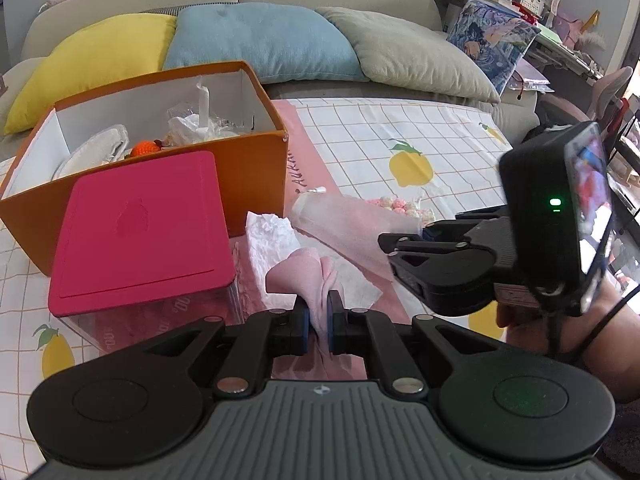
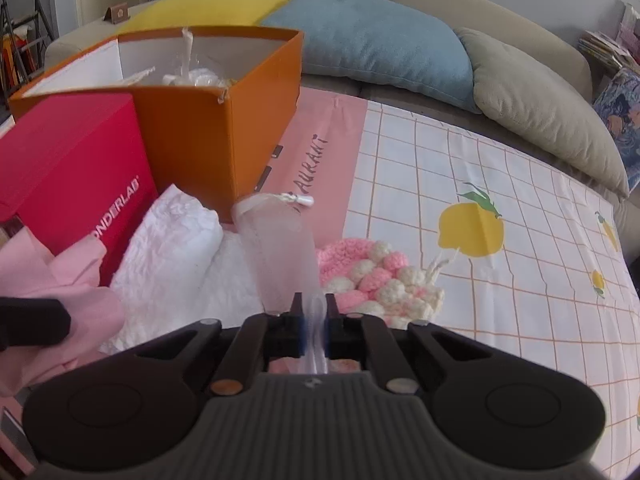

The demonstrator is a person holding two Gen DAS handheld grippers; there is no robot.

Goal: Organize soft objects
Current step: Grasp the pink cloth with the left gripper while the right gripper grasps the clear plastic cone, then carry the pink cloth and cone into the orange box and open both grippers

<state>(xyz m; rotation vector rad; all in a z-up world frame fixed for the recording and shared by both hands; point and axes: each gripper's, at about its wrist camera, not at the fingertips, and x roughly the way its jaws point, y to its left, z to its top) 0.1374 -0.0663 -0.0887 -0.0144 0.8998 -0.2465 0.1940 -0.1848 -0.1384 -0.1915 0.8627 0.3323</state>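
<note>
My left gripper (image 1: pixel 318 314) is shut on a pink cloth (image 1: pixel 308 276), which bunches up between the pads just above the bed. The cloth also shows at the left of the right wrist view (image 2: pixel 60 280). My right gripper (image 2: pixel 314 320) is shut on a sheer translucent mesh bag (image 2: pixel 276 248) that stretches forward from the pads; the bag also shows in the left wrist view (image 1: pixel 344 224). A pink and cream knitted piece (image 2: pixel 380 280) lies right of the bag. A white crinkled cloth (image 2: pixel 176 252) lies between the two grippers.
An open orange box (image 1: pixel 248 184) holding soft items stands at the back left. A magenta box (image 1: pixel 140 232) stands in front of it. Yellow, blue and grey pillows (image 1: pixel 264 40) line the sofa behind. The lemon-print sheet (image 2: pixel 500 288) spreads to the right.
</note>
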